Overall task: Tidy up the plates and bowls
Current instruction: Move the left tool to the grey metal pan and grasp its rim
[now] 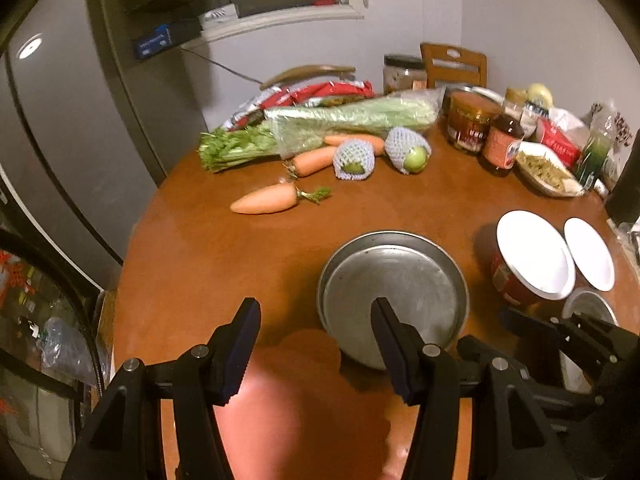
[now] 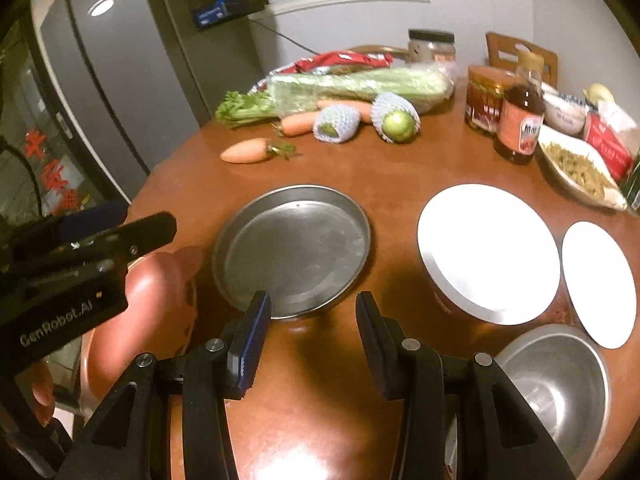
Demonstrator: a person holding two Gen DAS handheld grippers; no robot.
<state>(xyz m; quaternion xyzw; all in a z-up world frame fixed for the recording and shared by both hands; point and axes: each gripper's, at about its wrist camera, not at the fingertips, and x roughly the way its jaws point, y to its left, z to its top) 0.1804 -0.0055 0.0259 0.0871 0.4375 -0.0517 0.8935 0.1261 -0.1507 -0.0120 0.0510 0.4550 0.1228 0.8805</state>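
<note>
A round metal plate (image 1: 394,292) (image 2: 292,248) lies mid-table. To its right a white plate (image 1: 532,256) (image 2: 486,252) rests on a red tub (image 2: 444,300), with a smaller white plate (image 1: 590,254) (image 2: 598,284) beside it and a steel bowl (image 2: 560,392) nearer me. My left gripper (image 1: 316,320) (image 2: 140,220) hovers open over a blurred pink bowl (image 1: 280,400) (image 2: 148,308) at the table's near left; both pad faces show bare. My right gripper (image 2: 314,308) (image 1: 544,316) is open over bare table, just short of the metal plate's near rim.
Carrots (image 1: 266,200), bagged celery (image 1: 340,120) and two netted fruits (image 2: 396,118) lie across the far side of the brown round table (image 1: 200,260). Jars, a sauce bottle (image 2: 520,120) and a dish of food (image 2: 580,168) crowd the far right. A grey fridge (image 1: 60,140) stands left.
</note>
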